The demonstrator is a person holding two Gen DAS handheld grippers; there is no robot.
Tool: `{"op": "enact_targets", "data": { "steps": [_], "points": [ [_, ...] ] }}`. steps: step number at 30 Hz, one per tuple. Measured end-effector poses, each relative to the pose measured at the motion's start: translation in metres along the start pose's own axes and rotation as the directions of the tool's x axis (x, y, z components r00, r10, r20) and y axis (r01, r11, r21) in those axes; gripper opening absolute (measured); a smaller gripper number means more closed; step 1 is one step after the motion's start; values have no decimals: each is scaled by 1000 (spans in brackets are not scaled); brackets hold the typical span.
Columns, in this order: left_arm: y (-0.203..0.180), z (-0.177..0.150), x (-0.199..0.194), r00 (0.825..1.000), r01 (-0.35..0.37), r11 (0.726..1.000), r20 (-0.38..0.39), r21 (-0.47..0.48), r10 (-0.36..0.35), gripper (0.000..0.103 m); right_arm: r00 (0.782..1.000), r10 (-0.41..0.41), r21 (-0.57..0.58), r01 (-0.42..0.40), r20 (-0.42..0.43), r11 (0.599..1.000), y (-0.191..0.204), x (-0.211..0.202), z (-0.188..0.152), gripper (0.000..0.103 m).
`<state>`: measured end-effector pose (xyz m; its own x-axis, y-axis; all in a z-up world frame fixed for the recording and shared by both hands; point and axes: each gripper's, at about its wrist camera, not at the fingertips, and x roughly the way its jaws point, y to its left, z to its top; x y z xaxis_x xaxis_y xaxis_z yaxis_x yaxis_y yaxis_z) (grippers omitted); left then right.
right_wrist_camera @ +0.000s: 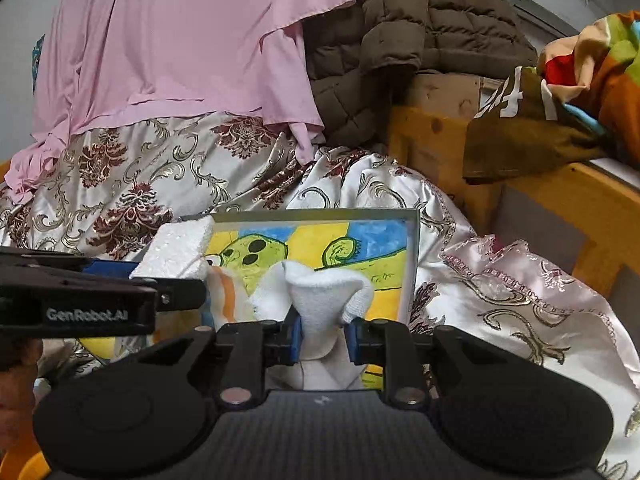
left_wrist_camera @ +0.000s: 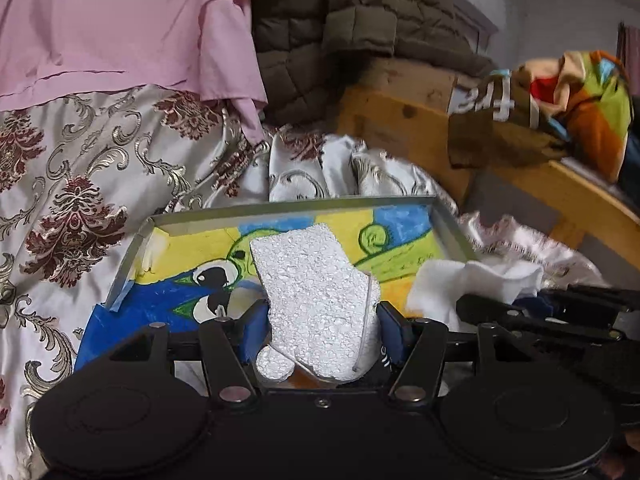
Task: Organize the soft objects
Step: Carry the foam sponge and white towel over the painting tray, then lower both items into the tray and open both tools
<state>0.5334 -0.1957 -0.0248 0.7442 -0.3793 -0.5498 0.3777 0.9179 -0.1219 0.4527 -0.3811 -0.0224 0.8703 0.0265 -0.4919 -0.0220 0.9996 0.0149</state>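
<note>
My left gripper [left_wrist_camera: 324,322] is shut on a white foam piece [left_wrist_camera: 316,288], its blue pads pressing both sides. The foam hangs over a shallow box [left_wrist_camera: 280,206] lined with a bright yellow, blue and green painting. My right gripper [right_wrist_camera: 322,336] is shut on a bunched white cloth [right_wrist_camera: 324,284] over the right half of the same box [right_wrist_camera: 320,213]. In the right wrist view the left gripper [right_wrist_camera: 168,286] reaches in from the left with the foam piece [right_wrist_camera: 176,252] above the box's left edge. In the left wrist view the white cloth [left_wrist_camera: 472,280] shows at the right.
The box lies on a silvery bedspread [right_wrist_camera: 132,184] with dark red ornaments. Behind it are a pink garment [right_wrist_camera: 180,48] and a brown quilted jacket [right_wrist_camera: 400,28]. A wooden bed frame [right_wrist_camera: 432,136] stands at the right, with a multicoloured cloth [right_wrist_camera: 580,80] on it.
</note>
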Motion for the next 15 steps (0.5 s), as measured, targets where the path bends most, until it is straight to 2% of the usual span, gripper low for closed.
{"op": "enact_targets", "data": {
  "steps": [3, 9, 12, 15],
  "points": [
    [-4, 0, 7, 1000, -4, 1000, -28, 20, 4, 61, 1000, 0, -3, 0, -10, 1000, 0, 4, -4, 28],
    [-12, 1, 17, 995, -27, 998, -91, 64, 32, 61, 1000, -10, -16, 10, -16, 1000, -1, 2, -9, 41],
    [-12, 0, 16, 995, -29, 997, -98, 66, 35, 63, 1000, -12, -30, 12, -13, 999, 0, -2, -10, 46],
    [-10, 0, 11, 997, -17, 998, -80, 63, 21, 70, 1000, -2, -37, 2, -1, 999, -1, -8, -12, 52]
  ]
}}
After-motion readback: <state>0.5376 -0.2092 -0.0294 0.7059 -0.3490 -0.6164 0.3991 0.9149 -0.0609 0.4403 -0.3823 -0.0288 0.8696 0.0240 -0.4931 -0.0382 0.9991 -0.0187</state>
